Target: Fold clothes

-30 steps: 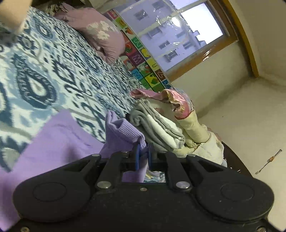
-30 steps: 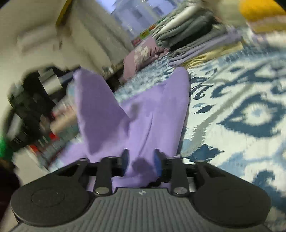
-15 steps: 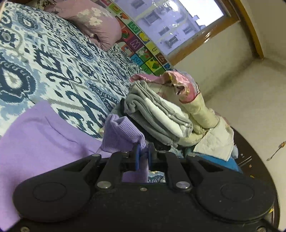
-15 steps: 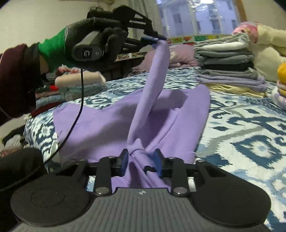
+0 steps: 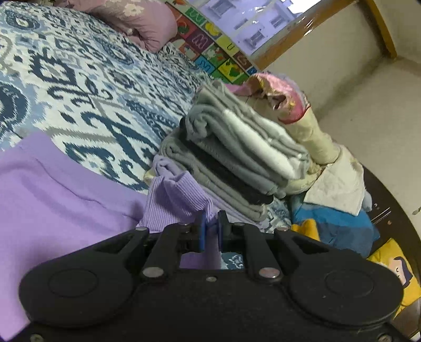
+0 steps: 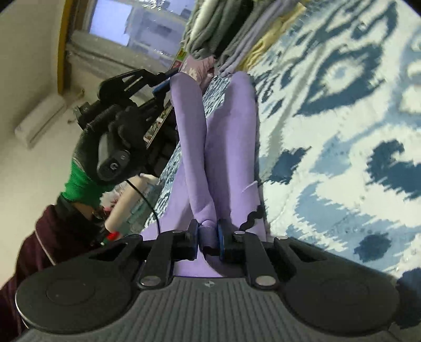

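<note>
Two hand-held grippers, both clamped on one lavender sweater (image 5: 52,192). Left hand-held gripper (image 5: 209,226): blue pads pinched on the ribbed cuff (image 5: 176,200) of a sleeve, held up just above the garment. Right hand-held gripper (image 6: 207,236): pads closed on the other end of that sleeve (image 6: 189,147), which runs taut from it up to the left hand-held gripper (image 6: 168,79), gripped by a hand in a black and green glove (image 6: 105,147). Sweater body lies spread on the bed, over a blue-and-white patterned bedspread (image 5: 86,86). One stack of folded clothes (image 5: 236,157), grey, white and black, just beyond the cuff. One pink floral pillow (image 5: 136,23) at the far end of the bed, below a window (image 5: 252,23).
</note>
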A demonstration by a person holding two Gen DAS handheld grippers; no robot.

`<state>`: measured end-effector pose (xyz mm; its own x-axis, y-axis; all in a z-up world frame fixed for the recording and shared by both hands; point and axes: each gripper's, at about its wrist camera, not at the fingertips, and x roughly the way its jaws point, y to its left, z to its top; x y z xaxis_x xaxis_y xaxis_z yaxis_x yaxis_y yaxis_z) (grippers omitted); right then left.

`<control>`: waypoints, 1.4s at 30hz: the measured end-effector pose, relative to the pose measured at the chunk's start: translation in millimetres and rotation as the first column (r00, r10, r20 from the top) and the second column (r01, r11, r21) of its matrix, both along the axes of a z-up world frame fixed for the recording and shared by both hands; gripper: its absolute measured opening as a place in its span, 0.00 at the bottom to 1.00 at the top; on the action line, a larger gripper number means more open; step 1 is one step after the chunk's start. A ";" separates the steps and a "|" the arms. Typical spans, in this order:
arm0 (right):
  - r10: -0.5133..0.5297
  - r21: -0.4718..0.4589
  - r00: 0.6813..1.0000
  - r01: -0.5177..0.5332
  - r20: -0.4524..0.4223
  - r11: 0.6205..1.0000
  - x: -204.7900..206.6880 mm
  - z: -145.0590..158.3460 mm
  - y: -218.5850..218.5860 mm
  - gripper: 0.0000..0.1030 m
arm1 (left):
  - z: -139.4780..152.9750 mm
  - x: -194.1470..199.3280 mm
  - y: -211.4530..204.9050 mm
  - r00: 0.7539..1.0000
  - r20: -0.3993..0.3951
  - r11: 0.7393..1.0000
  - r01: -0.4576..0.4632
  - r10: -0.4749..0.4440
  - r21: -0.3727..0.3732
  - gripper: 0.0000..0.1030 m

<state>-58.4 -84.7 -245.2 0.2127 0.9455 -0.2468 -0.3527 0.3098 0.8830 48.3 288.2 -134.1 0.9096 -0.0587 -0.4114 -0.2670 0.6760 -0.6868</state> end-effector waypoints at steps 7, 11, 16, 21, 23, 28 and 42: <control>-0.017 0.079 0.995 0.025 -0.095 0.997 2.6 -8.2 -11.9 0.14 | -18.2 29.1 -11.3 0.997 -0.075 0.999 0.002 0.001 0.043 0.06; -0.013 0.092 0.994 0.023 -0.112 0.995 2.7 -9.8 -13.4 0.14 | -28.6 47.8 -20.8 0.989 -0.147 0.991 0.007 0.013 0.133 0.06; -0.008 0.107 0.991 0.022 -0.133 0.994 2.9 -11.8 -15.1 0.13 | -41.9 79.4 -42.1 0.963 -0.268 0.957 0.095 -0.019 0.274 0.07; -0.004 0.117 0.986 0.023 -0.164 0.993 9.6 -13.4 -13.1 0.13 | -27.2 74.6 -35.3 0.965 -0.244 0.944 0.166 -0.097 0.283 0.26; -0.008 0.120 0.984 0.029 -0.176 0.992 9.9 -13.2 -13.4 0.13 | -16.9 58.2 -19.4 0.975 -0.213 0.941 0.128 -0.061 0.314 0.26; -0.013 0.120 0.983 0.036 -0.184 0.992 9.7 -12.9 -13.1 0.13 | -28.0 39.8 12.9 0.966 -0.257 0.958 0.110 -0.040 0.263 0.28; -0.015 0.113 0.984 0.036 -0.180 0.993 17.1 -12.4 -7.2 0.13 | -39.9 27.7 12.3 0.975 -0.222 0.942 0.084 -0.011 0.325 0.12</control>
